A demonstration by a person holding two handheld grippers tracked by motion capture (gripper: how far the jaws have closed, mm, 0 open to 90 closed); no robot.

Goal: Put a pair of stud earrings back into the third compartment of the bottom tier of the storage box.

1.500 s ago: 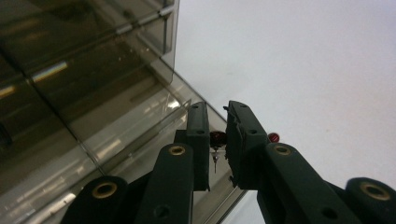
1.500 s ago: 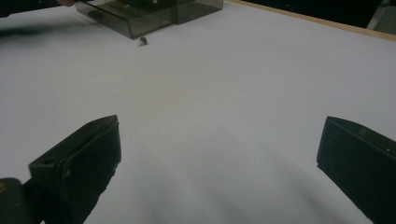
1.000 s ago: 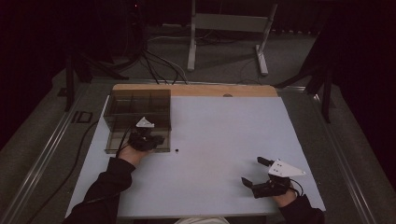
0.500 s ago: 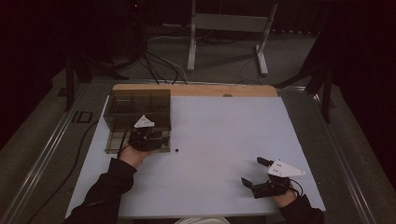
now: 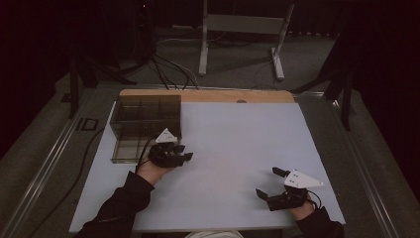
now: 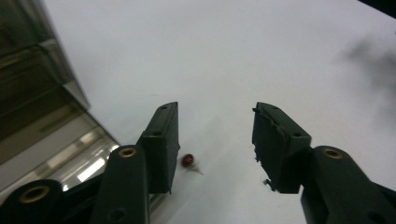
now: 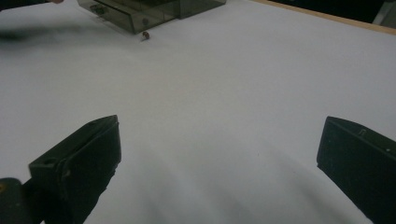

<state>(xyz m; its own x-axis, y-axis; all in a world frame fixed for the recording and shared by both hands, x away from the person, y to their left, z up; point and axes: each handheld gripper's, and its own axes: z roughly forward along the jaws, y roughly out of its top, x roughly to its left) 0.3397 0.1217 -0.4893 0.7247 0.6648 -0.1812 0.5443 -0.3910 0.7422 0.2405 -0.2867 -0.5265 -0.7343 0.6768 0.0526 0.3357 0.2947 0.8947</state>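
Left tool (image 6: pixel 215 140) just opened, empty, above small red bead (image 6: pixel 187 160) lower centre, on table (image 6: pixel 243 56); right tool (image 7: pixel 219 172) open wide.

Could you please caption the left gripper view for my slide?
Open left tool above a small red bead beside the compartment box.

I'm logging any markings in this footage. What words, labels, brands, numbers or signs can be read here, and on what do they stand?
None: no view shows readable text.
The smoky compartment box, the white table, the small red piece and both hand-held grippers, left and right, bear no print that can be made out.
The dark plate on the floor left of the table is too small to tell.
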